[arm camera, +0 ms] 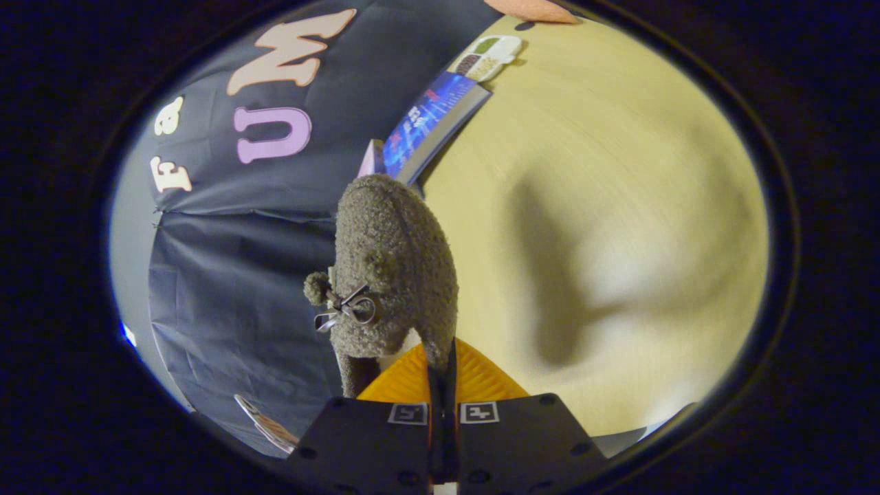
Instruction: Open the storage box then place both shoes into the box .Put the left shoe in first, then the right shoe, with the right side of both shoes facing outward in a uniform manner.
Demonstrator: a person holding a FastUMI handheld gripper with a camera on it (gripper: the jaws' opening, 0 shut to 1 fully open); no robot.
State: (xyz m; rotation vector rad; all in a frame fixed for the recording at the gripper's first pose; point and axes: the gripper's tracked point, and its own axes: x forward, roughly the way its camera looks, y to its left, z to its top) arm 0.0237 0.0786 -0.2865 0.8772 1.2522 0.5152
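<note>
A grey fuzzy shoe (pixel 395 268) with a small bow and a pompom hangs in the air, toe pointing away from me. My gripper (pixel 442 375) is shut on the rim of its heel opening, both fingers pressed together on the fabric. The shoe is lifted above the pale wooden table (pixel 619 206) and casts a soft shadow on it to the right. The view is rolled sideways, so the table stands to the right and the booth's black cloth to the left.
A blue book (pixel 430 124) lies on the table beyond the shoe's toe. Past it sits a small white tray (pixel 489 55) with divided compartments. An orange-pink object (pixel 533 9) lies farther off, at the table's far end.
</note>
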